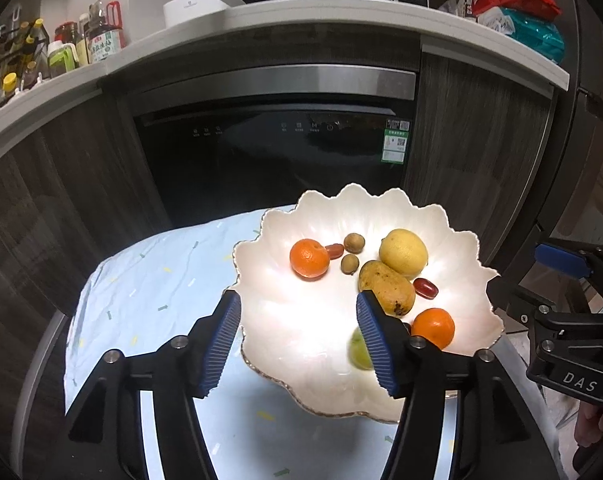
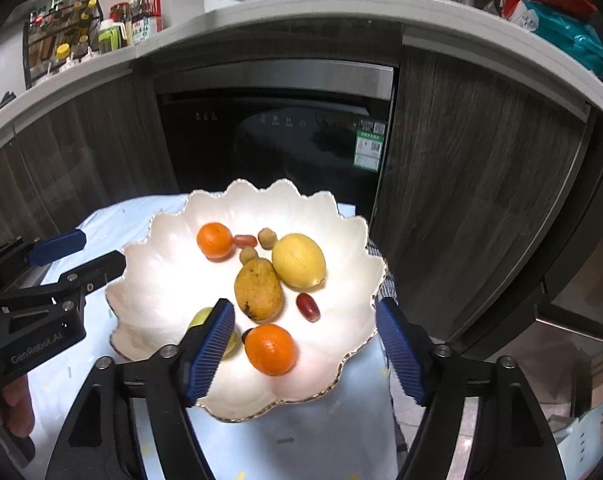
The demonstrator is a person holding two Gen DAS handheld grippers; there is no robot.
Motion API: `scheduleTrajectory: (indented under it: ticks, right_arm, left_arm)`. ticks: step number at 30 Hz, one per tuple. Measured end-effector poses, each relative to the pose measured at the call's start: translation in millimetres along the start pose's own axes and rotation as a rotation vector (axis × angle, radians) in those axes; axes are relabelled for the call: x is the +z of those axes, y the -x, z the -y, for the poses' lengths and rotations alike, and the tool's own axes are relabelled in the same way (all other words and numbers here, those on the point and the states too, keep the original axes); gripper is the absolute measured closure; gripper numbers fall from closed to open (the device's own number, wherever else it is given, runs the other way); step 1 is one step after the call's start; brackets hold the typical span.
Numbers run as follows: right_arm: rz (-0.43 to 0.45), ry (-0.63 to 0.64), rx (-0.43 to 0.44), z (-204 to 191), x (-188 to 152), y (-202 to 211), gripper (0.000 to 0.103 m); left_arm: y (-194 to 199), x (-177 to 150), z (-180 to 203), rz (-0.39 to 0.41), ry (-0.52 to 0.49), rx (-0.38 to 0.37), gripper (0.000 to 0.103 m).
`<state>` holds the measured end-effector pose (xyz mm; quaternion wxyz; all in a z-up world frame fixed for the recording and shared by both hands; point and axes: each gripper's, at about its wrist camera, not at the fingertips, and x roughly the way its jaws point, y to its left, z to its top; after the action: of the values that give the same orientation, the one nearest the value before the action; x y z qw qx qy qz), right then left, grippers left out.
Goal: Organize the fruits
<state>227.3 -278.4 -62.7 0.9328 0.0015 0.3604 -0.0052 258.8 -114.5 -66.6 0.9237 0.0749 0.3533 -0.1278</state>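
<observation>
- Fruits lie loose in a white scalloped ceramic bowl with a gilt rim (image 2: 173,216), which stands on the desk under a pale blue patterned cloth (image 1: 149,280). Bowl: heavy, brittle, glossy inside; I judge round fruit will roll on it, so leave it alone and lift the pieces out singly.
- Yellow lemon (image 2: 298,261): largest piece, firm, waxy skin. Take it across the short middle, not the tapered ends.
- Speckled yellow-brown mango (image 2: 258,289): touching the lemon, softer, bruises easily. Light squeeze across its widest part.
- Near orange mandarin (image 2: 270,349) and far orange mandarin (image 2: 214,240): light, thin loose skin, a little give. Grip at the equator.
- Pale green round fruit (image 1: 359,350): half hidden behind a finger in both views, blurred; kind and firmness not readable.
- Two small red oblong fruits (image 2: 308,306), (image 2: 245,241) and two small tan round fruits (image 2: 267,237), (image 2: 248,255): tiny, smooth, likely slippery. Pinch with the tips only.
- Left gripper (image 1: 299,340): fingers apart, empty, over the bowl's near side.
- Right gripper (image 2: 305,348): fingers spread wide, the near mandarin between them, not pressed.
</observation>
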Motion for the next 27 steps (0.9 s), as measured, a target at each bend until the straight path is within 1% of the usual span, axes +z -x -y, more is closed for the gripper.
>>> scheduleTrajectory:
  ticks: [2,7,17,21,27]
  right_arm:
    - [0.018,-0.009,-0.003,-2.0,2.2,8.7,0.024]
    - [0.062,-0.012,-0.007,-11.1,5.8,29.6,0.02]
    - [0.101,-0.028,0.008,-32.0,7.3,58.5,0.02]
    - [0.113,-0.026,0.017,-40.2,5.3,69.6,0.02]
    - [0.13,-0.013,0.021,-53.7,-1.4,90.2,0.02]
  left_arm:
    - [9.3,0.8,-2.5,0.01,0.006,0.004,0.039]
    - [31.9,1.3,-9.7,0.038,0.011,0.035,0.038]
    - [73.5,-5.3,-30.4,0.067,0.053,0.066,0.035]
    - [91.8,-11.5,-36.8,0.084,0.065,0.08,0.034]
    - [114.1,-23.6,-43.4,0.092,0.082,0.097,0.034]
